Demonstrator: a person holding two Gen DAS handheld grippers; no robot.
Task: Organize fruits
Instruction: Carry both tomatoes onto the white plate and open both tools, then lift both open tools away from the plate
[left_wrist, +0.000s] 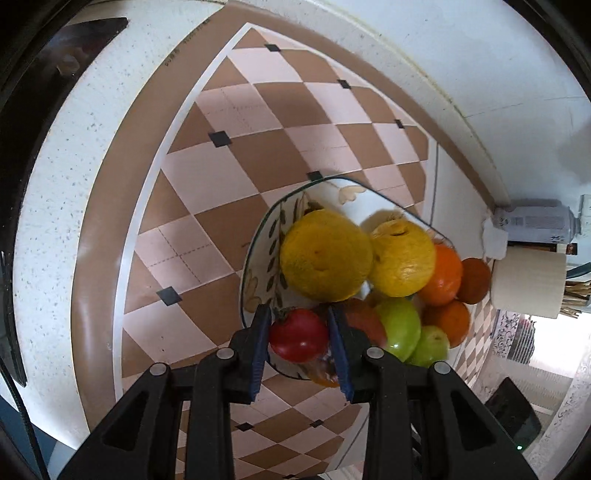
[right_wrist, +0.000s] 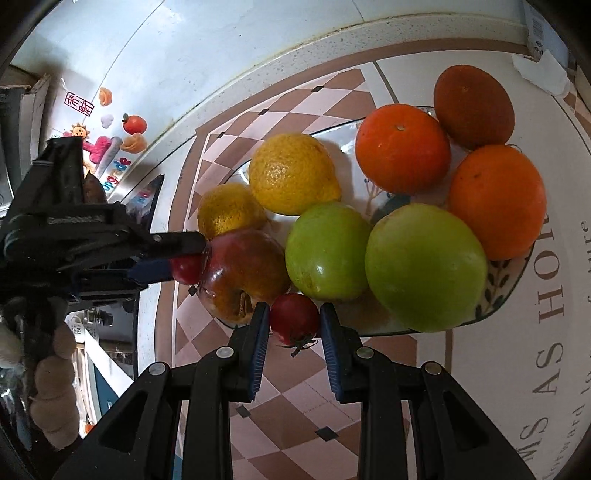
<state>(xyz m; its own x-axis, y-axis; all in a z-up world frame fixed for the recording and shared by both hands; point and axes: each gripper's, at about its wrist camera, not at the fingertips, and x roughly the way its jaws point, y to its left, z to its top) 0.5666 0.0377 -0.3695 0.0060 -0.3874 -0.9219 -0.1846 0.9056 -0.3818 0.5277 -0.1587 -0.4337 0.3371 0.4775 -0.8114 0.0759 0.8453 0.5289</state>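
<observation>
Found the left gripper (left_wrist: 299, 311) clenched on a red tomato (left_wrist: 299, 336), blue pads pressed on its two flanks, stem end tipped up toward the far left pad. Found the right gripper (right_wrist: 293, 306) likewise clamped on a small tomato (right_wrist: 294, 318), green stem pointed back toward the near side, away from the plate (right_wrist: 511, 291).

Logged both tools pitched steeply down over the patterned tablecloth (right_wrist: 295, 424).

From the right wrist view, placed the small tomato right at the plate's near rim, low between the reddish-brown fruit (right_wrist: 240, 273) to its left and the two green fruits (right_wrist: 327, 251) to its right. Could not tell whether touching either.

Placed the left gripper (right_wrist: 186, 254) at the plate's left end, its red tomato (right_wrist: 186, 268) against or just beside the reddish-brown fruit; contact not resolved.

Beyond these, noted two lemons (right_wrist: 291, 173) on the far left of the plate and three oranges (right_wrist: 402, 147) on the far right, the darkest one at the far edge.

Judged the plate crowded along its near side, with bare white only in the middle strip between lemons and oranges.

Judged the left hand nearer the plate's left end and the right hand nearer the near rim. Judged the turning relation as follows: any open spot lay farther in from both tools, past the larger fruit.
</observation>
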